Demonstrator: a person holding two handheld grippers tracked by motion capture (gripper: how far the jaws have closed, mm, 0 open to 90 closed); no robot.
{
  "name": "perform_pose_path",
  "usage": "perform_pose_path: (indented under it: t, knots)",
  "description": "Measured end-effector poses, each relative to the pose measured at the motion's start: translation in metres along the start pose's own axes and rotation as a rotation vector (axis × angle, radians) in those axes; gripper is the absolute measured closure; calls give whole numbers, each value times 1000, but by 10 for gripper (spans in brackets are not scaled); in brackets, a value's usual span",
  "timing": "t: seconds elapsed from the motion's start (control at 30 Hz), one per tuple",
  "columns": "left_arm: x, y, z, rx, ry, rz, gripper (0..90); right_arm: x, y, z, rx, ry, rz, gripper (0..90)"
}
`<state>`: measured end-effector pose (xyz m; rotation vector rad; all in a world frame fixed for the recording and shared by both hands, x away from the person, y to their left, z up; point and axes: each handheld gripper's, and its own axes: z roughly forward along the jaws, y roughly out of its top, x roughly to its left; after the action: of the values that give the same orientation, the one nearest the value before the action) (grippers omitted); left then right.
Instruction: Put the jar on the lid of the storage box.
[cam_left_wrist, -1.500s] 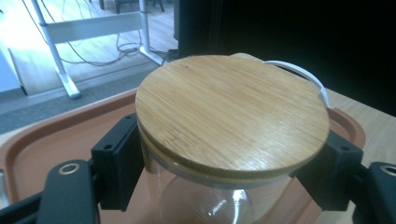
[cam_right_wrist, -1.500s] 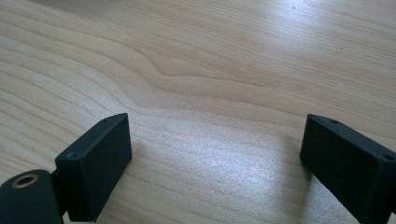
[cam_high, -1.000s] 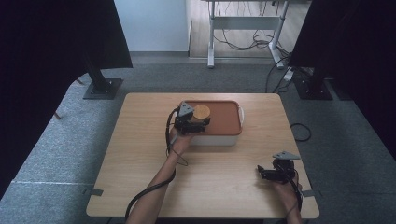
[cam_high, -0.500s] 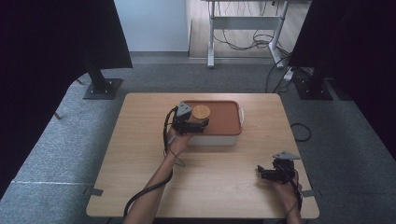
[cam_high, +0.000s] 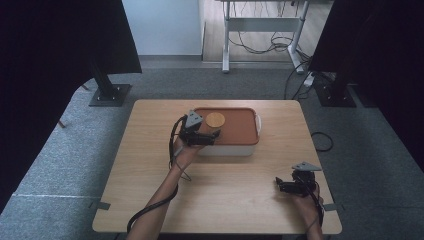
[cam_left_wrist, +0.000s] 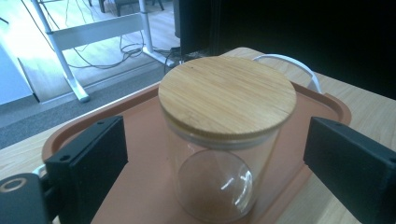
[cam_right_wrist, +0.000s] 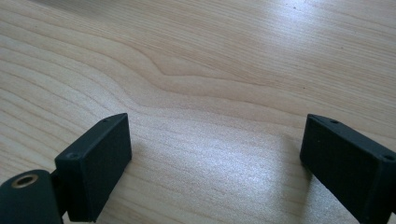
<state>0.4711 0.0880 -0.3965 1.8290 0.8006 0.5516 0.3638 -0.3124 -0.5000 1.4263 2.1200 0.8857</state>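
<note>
1. Letting go of the glass jar (cam_left_wrist: 219, 154) is where my left gripper (cam_high: 204, 136) stands now: its jaws have just been opening, and they flank the jar with a clear gap on each side, pads off the glass.
2. The jar sits upright on the orange tray lid (cam_left_wrist: 140, 140) of the white box (cam_high: 227, 149), toward that lid's left end as the high view shows it, with its bamboo lid (cam_high: 215, 119) seated flat on top.
3. By my reckoning the placing is done: the jar rests on its own and needs no support from me.
4. What is left for the left side, I judge, is to draw straight back without brushing the glass, since the jar is between the jaws.
5. My right gripper (cam_high: 291, 186) rests low near the right front corner of the wooden table (cam_high: 150, 200), well apart from the box, jaws spread wide over bare wood and holding nothing.
6. Whether anything more belongs on the tray I cannot tell.
</note>
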Motion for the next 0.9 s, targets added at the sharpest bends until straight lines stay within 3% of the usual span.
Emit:
perform_pose_path:
  t: [0.9]
  knots:
    - [12,-21,-45,-21,7,-35,54,0,0,0,-2,0,-2,84]
